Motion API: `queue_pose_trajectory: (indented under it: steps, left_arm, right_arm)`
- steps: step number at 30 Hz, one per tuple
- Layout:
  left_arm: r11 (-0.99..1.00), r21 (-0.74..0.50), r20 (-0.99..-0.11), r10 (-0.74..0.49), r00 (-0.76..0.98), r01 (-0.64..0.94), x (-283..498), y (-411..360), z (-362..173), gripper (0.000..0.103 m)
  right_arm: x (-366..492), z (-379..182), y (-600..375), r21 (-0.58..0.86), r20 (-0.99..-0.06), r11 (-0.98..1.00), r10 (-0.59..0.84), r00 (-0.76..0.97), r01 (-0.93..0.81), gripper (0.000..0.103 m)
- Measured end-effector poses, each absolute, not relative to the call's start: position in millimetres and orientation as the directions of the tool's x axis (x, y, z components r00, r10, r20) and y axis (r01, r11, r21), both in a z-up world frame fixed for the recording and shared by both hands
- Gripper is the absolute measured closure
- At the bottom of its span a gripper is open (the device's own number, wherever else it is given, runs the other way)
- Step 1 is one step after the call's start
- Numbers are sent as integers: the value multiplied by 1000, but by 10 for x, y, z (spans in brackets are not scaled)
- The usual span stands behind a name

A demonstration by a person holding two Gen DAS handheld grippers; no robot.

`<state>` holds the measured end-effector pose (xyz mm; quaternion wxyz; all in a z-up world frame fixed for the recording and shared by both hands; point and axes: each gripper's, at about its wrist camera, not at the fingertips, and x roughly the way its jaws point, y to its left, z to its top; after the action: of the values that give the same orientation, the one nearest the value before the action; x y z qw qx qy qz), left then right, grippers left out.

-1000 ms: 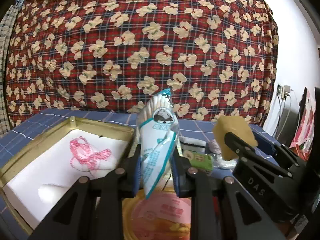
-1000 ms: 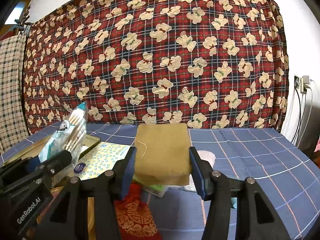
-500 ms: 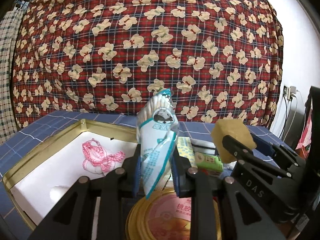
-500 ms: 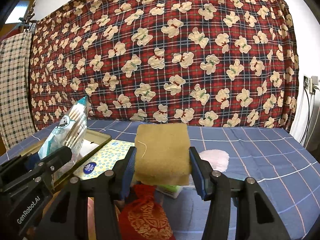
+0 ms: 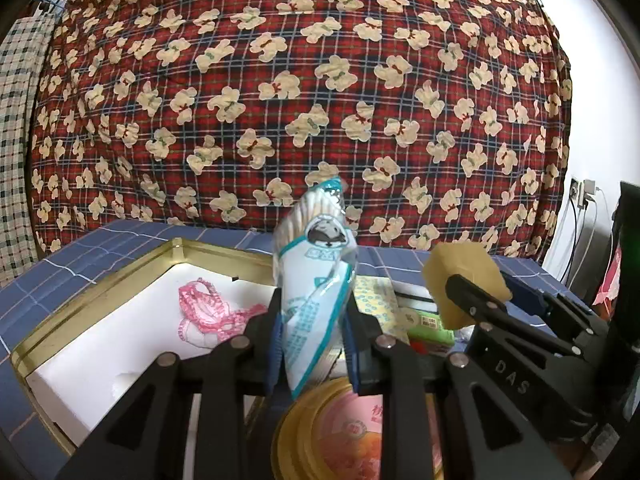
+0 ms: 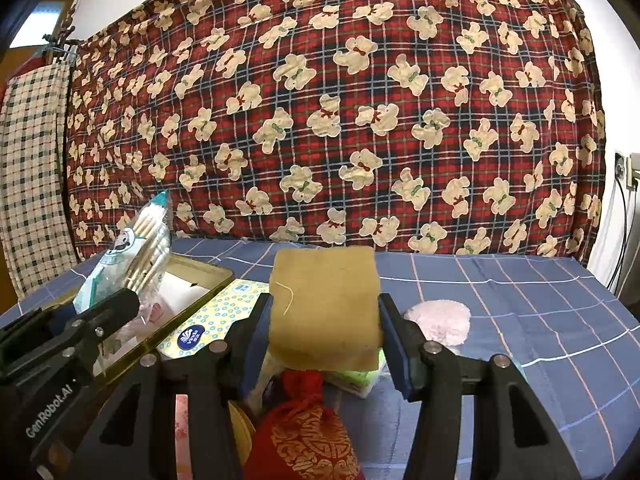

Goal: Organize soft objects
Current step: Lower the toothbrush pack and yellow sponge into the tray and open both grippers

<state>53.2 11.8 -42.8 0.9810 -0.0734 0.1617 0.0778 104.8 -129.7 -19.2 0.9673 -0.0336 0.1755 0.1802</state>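
My left gripper (image 5: 312, 344) is shut on a white and teal cotton swab packet (image 5: 316, 276), held upright above the table; the packet also shows in the right wrist view (image 6: 132, 252). My right gripper (image 6: 324, 340) is shut on a tan sponge block (image 6: 324, 308), seen to the right in the left wrist view (image 5: 464, 280). A gold-rimmed tin box (image 5: 132, 272) with white foam lining holds a pink string item (image 5: 204, 312), to the left of the left gripper.
A round gold tin lid (image 5: 320, 440) lies under the left gripper. A patterned tissue pack (image 6: 212, 320), a green packet (image 5: 432, 330), a red drawstring pouch (image 6: 308, 428) and a pink fluffy pad (image 6: 440, 320) lie on the blue checked tablecloth (image 6: 520, 320). A bear-print blanket hangs behind.
Both grippers have risen slightly and drawn back with their loads; the table items sit lower in both views. The grips are unchanged.
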Motion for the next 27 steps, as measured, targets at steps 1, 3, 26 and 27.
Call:
queue_pose_trajectory:
  steps: [1,3,26,27]
  left_arm:
    - [977,-126,-331,124,936,-174,520,140,-429,79]
    - [976,-133,-337,121,934,-174,499,182,-427,79]
    - [926,-173,-422,237,875,-334,263,1299,-215,79]
    - [923,-171,-431,244,869,-344,270,1346,-234,79]
  right_arm:
    - [1053,-195,-1291,-1,-355,932,338,872,-362,49]
    - [1074,-197,-1277,10,-370,929,346,862,-369,49]
    - [1193,181,-53,108,-511,786,569,644,-609,49]
    - [1191,170,28,96,-527,782,565,636,-616,49]
